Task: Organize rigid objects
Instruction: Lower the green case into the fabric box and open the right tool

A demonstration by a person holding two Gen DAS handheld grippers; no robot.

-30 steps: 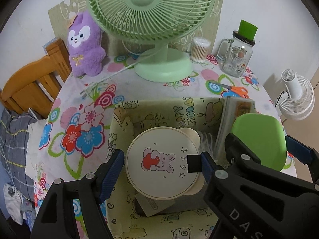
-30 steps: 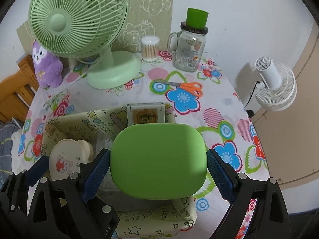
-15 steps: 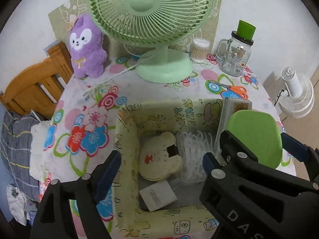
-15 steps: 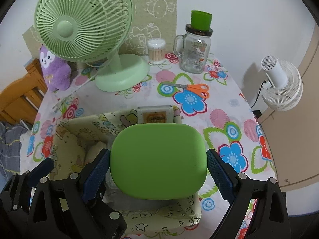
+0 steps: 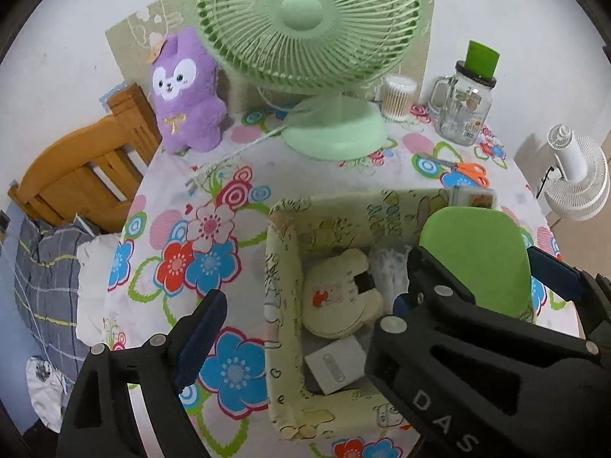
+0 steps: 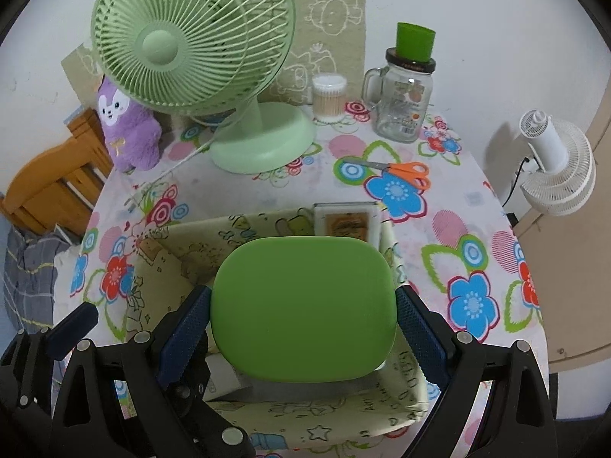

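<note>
I hold the green lid over the near right part of the fabric bin, which sits on the flowered surface. To place it well, I should lower it flat, clear of the bear-shaped case lying inside. My right gripper clamps the lid wide across its sides. My left gripper hangs spread and empty over the bin's left wall.

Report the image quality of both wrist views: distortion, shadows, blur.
Left wrist view: strong fisheye bending, dark vignette in the corners, the table edge curves; sharp, no motion blur. Right wrist view: same barrel distortion; the white fan casts a soft shadow on the wall; the green lid shows even light, no glare.
</note>
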